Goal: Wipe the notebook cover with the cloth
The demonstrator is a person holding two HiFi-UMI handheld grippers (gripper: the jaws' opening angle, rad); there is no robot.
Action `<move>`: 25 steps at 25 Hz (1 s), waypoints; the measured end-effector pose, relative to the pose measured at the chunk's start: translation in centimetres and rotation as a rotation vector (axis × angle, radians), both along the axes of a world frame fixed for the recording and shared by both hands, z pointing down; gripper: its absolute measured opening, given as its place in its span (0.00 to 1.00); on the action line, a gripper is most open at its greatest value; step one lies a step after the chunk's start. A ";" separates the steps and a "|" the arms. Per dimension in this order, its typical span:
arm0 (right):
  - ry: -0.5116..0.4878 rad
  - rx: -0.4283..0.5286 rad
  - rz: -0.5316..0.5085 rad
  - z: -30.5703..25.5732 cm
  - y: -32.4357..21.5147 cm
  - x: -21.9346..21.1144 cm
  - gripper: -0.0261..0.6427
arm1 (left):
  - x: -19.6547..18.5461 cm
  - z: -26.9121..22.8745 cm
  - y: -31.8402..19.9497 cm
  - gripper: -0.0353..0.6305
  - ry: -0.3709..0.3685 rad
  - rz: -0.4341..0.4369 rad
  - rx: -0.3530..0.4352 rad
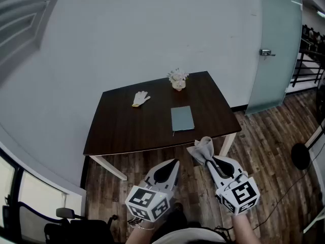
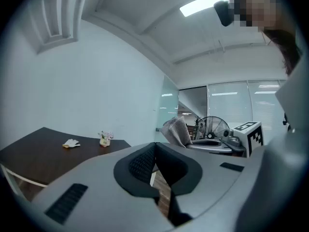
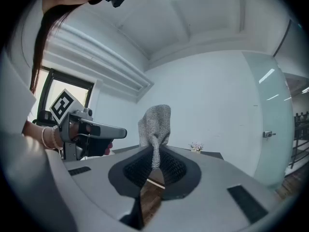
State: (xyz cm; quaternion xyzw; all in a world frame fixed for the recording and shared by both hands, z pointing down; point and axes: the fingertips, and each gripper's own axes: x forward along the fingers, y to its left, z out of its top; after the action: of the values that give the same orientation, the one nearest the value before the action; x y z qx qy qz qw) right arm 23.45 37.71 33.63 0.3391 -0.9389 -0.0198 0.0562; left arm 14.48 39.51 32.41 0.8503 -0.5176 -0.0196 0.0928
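Observation:
A grey-green notebook (image 1: 182, 118) lies flat on the dark brown table (image 1: 127, 131), near its front right. My right gripper (image 1: 209, 160) is shut on a grey cloth (image 1: 202, 149), which sticks up from the jaws, short of the table's front edge. In the right gripper view the cloth (image 3: 155, 129) rises bunched from the closed jaws of the right gripper (image 3: 153, 164). My left gripper (image 1: 176, 162) hovers beside it over the floor, shut and empty. The left gripper view shows the left gripper (image 2: 155, 150) with its jaws together and the cloth (image 2: 176, 131) beyond.
A white glove (image 1: 140, 98) lies at the table's back left and a small pot of flowers (image 1: 178, 79) at the back middle. A frosted glass door (image 1: 277, 50) stands to the right. A fan (image 1: 302, 155) stands on the wooden floor, an office chair (image 1: 66, 225) at lower left.

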 end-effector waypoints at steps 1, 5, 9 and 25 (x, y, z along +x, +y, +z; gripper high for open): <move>0.001 0.000 0.004 0.1 -0.3 -0.6 0.10 | -0.6 0.1 -0.3 0.08 -0.001 0.004 -0.002; 0.003 0.000 0.011 0.3 -1.8 -2.7 0.10 | -2.7 0.5 -1.9 0.08 0.006 0.015 -0.010; 0.010 0.006 0.034 0.7 -3.8 -4.1 0.10 | -4.3 0.7 -4.0 0.08 0.006 0.024 -0.013; 0.028 -0.031 0.113 2.5 -14.4 -11.6 0.10 | -12.1 2.3 -13.4 0.08 0.029 0.064 -0.030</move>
State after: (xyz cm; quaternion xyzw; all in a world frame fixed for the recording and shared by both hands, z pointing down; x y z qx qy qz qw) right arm 11.81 23.31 36.15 0.3902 -0.9176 -0.0068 0.0758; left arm 2.40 26.06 34.67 0.8645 -0.4892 -0.0214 0.1136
